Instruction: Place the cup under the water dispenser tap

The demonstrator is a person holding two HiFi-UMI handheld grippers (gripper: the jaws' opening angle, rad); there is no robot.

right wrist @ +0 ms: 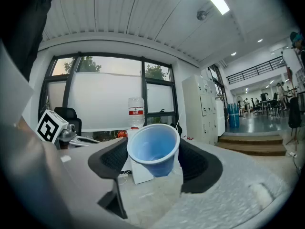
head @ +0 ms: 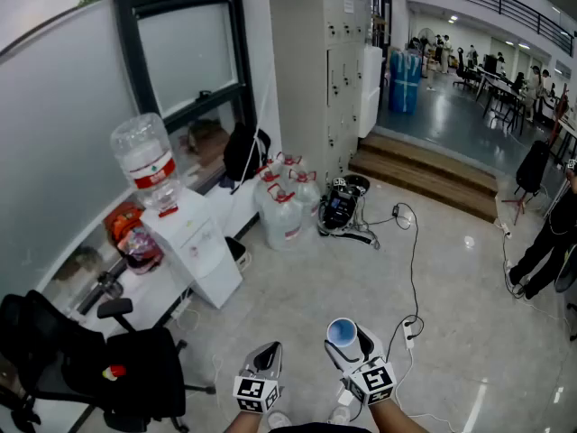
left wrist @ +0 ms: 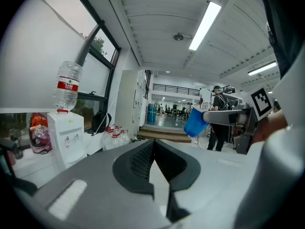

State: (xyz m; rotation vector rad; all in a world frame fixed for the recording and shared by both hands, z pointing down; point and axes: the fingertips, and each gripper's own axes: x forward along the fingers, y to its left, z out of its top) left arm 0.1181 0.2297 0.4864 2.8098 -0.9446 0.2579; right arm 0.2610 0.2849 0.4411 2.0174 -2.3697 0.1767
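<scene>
A blue plastic cup (head: pixel 341 331) is held upright, mouth up, in my right gripper (head: pixel 346 339), low in the head view. In the right gripper view the cup (right wrist: pixel 148 146) fills the gap of that gripper (right wrist: pixel 154 150), with a pad pressed on each side. The white water dispenser (head: pixel 194 242), topped by a clear bottle (head: pixel 144 161), stands by the window wall to the left and well beyond the cup. It shows behind the cup as the dispenser (right wrist: pixel 139 173). My left gripper (head: pixel 268 352) hangs beside the right one, jaws together and empty, as the left gripper (left wrist: pixel 153 142) view confirms.
Several red-capped water jugs (head: pixel 284 207) stand right of the dispenser, near grey lockers (head: pixel 320 70) and a black device (head: pixel 343 207) with cables (head: pixel 410 242) on the floor. A black office chair (head: pixel 135 368) sits at the lower left. Wooden steps (head: pixel 424 174) rise ahead; a person (head: pixel 550 233) stands at the right.
</scene>
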